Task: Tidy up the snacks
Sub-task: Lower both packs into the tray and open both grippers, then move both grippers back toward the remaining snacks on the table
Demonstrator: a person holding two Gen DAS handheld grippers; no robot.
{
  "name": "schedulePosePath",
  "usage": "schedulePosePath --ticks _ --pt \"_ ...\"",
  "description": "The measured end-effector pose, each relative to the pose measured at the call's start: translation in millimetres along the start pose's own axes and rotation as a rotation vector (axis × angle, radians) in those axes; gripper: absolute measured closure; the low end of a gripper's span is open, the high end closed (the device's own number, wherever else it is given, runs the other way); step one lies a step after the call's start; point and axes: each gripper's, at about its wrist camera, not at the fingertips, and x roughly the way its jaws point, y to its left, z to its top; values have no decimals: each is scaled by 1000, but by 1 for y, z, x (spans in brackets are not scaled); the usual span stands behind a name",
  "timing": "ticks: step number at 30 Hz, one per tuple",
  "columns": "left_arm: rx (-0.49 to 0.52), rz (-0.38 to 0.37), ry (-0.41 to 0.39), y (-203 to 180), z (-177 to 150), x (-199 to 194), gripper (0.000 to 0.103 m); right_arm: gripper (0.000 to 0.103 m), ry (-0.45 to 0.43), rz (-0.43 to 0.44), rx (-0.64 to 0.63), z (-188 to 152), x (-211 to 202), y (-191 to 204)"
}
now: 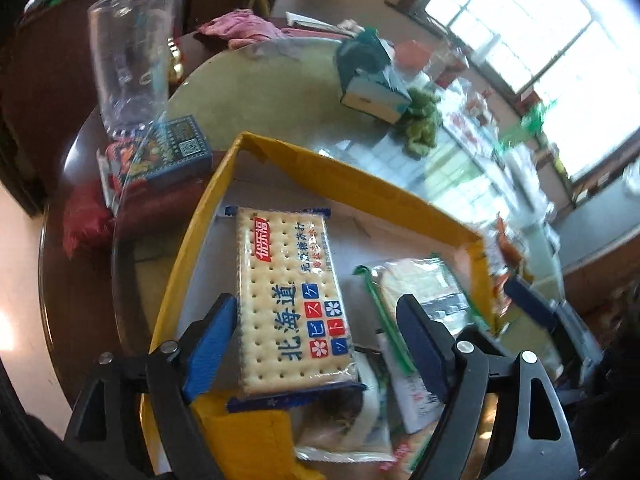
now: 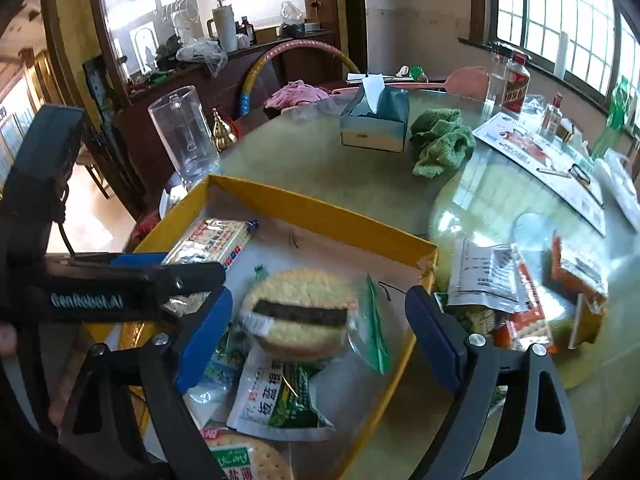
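A yellow-walled box [image 1: 340,172] [image 2: 320,208] stands on the glass table and holds several snack packs. In the left wrist view a rectangular soda cracker pack [image 1: 288,300] lies flat in it, between the fingers of my left gripper [image 1: 316,312]. That gripper is open, and its right pad stands well clear of the pack. In the right wrist view my right gripper [image 2: 320,300] is open around a round rice cracker with a seaweed strip [image 2: 300,312], without pressing on it. A green and white sachet [image 2: 276,400] and a round cracker pack [image 2: 240,464] lie nearer me.
Loose orange and white packets [image 2: 520,292] lie outside the box to its right. Farther back stand a tissue box [image 2: 376,124], a green cloth [image 2: 440,144], a clear jug [image 2: 184,136], a bottle [image 2: 516,88] and papers [image 2: 540,156]. A blue carton [image 1: 176,152] sits left of the box.
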Motion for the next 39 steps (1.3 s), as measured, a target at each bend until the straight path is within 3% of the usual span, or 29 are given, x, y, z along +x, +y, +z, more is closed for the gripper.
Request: schedulePosePath --ticks 3,5,10,13,17,20,21,23,26,31,36,39 --pt "-85 -81 -128 6 -8 -21 18 15 -58 29 12 -4 -19 -4" --pt "-125 -44 -184 7 -15 -24 18 15 -76 64 30 -6 -26 -9" --pt "-112 -4 -99 4 -24 -16 18 15 -67 194 76 -20 -39 -19" --pt "-148 -16 -148 6 -33 -29 18 15 -74 235 113 -31 -47 -28" --pt "-139 -40 -86 1 -38 -30 18 15 -80 285 158 -50 -58 -40" --pt "-234 -154 -248 3 -52 -60 18 15 -79 284 162 -64 -67 -48" --pt "-239 -144 -265 0 -54 -64 18 15 -76 287 162 -70 -71 -52" --pt "-223 -94 -257 -10 -59 -68 18 15 -60 287 187 -82 -76 -62" --pt "-201 -88 -260 -27 -72 -71 18 15 -47 292 238 -98 -82 -79" --pt "-128 -85 -353 -66 -102 -83 18 15 -45 318 325 -127 -96 -111" --pt "13 -49 -441 -117 -122 -88 18 15 -61 287 383 -150 -113 -138" --pt "99 -48 -421 -143 -129 -78 18 15 -52 238 412 -156 -117 -150"
